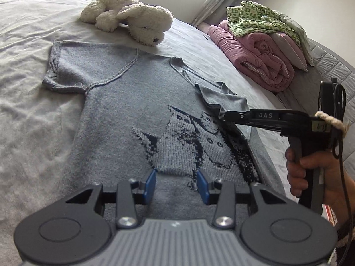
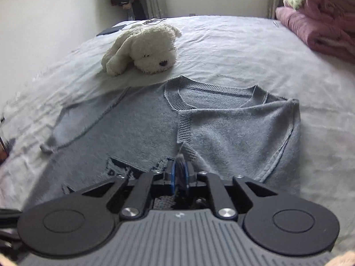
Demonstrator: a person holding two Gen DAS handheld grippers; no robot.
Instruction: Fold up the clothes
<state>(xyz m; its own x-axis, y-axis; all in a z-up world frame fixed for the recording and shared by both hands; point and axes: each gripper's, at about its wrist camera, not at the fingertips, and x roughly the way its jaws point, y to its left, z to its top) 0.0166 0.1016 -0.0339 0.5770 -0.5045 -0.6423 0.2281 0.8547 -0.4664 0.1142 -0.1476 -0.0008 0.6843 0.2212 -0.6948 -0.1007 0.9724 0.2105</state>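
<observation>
The right gripper is pinching a sweater sleeve; the left gripper is hovering, jaws wide. A plush dog is lying at twelve o'clock — touching the collar edge — folded blankets sitting at two.

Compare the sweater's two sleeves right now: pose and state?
The sweater's left-side sleeve lies spread flat on the bed sheet; the other sleeve is folded inward over the body.
The flat sleeve is untouched, and the left gripper hangs open over the hem area; the folded sleeve's ribbed cuff is pinched in the right gripper.
Both are short, grey-blue knit with ribbed cuffs.
</observation>
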